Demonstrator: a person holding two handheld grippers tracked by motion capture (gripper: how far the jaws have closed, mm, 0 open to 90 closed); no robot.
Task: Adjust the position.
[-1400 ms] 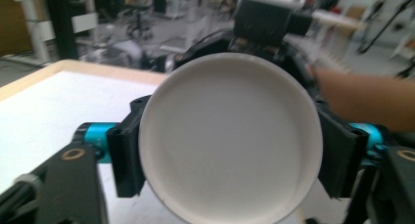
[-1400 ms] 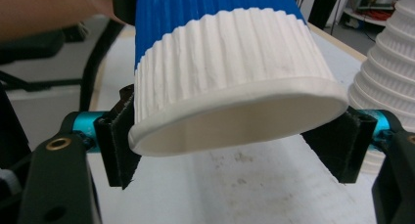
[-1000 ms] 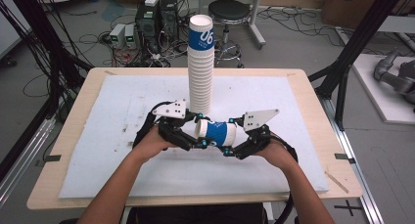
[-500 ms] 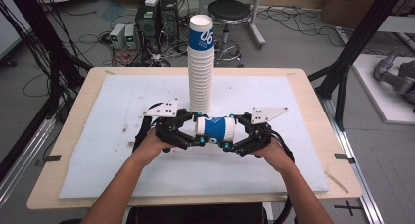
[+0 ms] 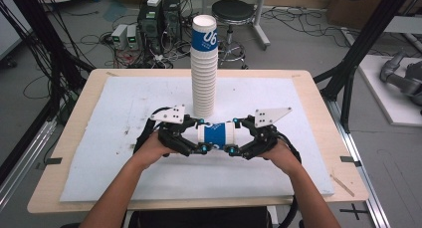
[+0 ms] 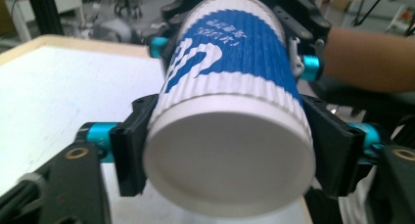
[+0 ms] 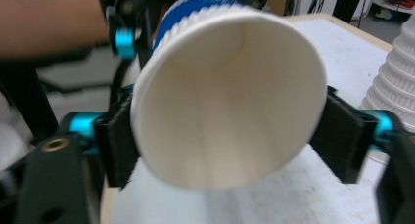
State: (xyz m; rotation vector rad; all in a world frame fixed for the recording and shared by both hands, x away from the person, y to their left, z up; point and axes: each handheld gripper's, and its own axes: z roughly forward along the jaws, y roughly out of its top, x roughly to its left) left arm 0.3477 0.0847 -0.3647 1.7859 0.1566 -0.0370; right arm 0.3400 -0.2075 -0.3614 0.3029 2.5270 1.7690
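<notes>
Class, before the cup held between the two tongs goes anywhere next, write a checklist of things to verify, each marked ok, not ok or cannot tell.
1. Left tongs clasp the blue-and-white paper cup at its closed base end: ok.
2. Right tongs straddle the open rim; its jaws were just closing, firm pressure: cannot tell.
3. Cup lies sideways, clear of the white board: ok.
4. Cup stack stands upright behind: ok.
5. Cup empty inside: ok.

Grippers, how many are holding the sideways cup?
2. The left gripper clamps the cup at its closed bottom end, and the right gripper holds its open rim end, just in front of the cup stack.
</notes>
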